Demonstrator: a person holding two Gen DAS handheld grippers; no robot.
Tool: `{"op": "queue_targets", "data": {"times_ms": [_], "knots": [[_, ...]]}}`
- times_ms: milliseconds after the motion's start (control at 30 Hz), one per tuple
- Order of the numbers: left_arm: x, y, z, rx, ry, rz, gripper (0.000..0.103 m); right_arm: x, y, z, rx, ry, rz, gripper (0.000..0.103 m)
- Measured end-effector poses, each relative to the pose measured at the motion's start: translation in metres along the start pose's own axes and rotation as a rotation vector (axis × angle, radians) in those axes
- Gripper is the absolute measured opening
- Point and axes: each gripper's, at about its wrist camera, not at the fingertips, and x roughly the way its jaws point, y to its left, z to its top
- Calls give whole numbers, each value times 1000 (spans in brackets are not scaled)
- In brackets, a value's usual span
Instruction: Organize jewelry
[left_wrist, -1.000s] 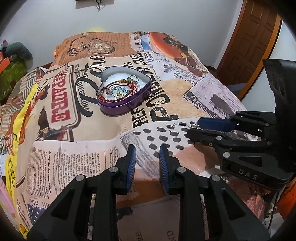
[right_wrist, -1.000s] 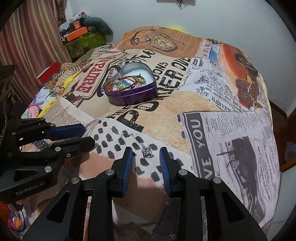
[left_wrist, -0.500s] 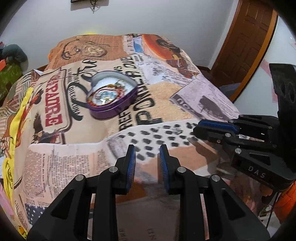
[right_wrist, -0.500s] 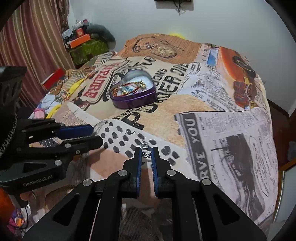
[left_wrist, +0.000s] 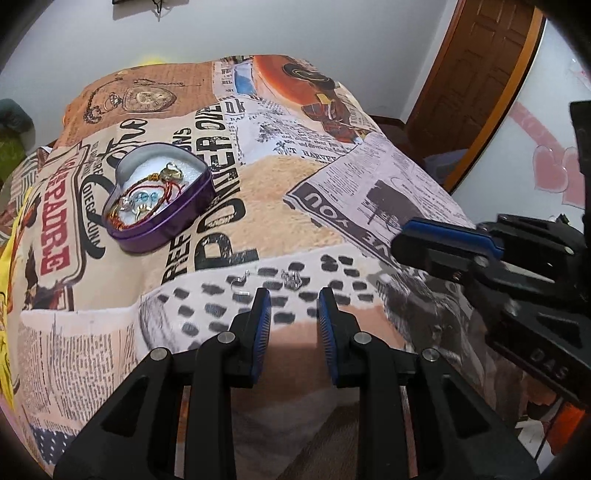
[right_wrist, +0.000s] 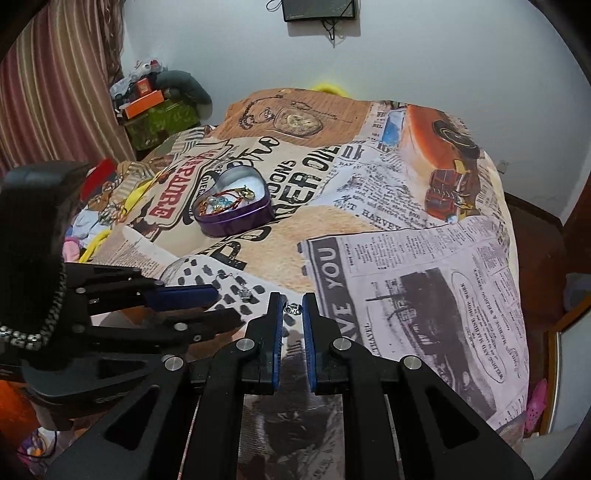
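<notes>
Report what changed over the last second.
The right tongs closed from open and shut on a small silver piece on the bedspread. The left tongs stay part open and empty; the heart tin and the other silver piece lie where they were.

"HARVEY", "YOU" on the bedspread; "DAS" on the right gripper

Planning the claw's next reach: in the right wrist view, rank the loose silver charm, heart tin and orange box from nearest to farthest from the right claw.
1. Silver charm, just left, on the dotted patch.
2. Heart tin, mid-bed, farther up and left.
3. Orange box, far back-left corner.
</notes>
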Motion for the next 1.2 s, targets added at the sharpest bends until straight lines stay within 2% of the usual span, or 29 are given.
{"op": "queue_targets", "data": {"times_ms": [200,267,333,600,1200], "knots": [[8,-1,7,0,3,12,25,0,-10,-3,21,-1,4,10],[10,-3,7,10,2,23,14,0,-12,-3,25,-1,5,10],[11,-3,7,16,1,34,8,-1,-13,-4,28,-2,5,10],[-4,-3,5,14,-48,58,8,-8,-11,2,34,-22,9,10],[-77,25,25,-20,-226,89,8,-23,13,36,11,-100,-1,10]]}}
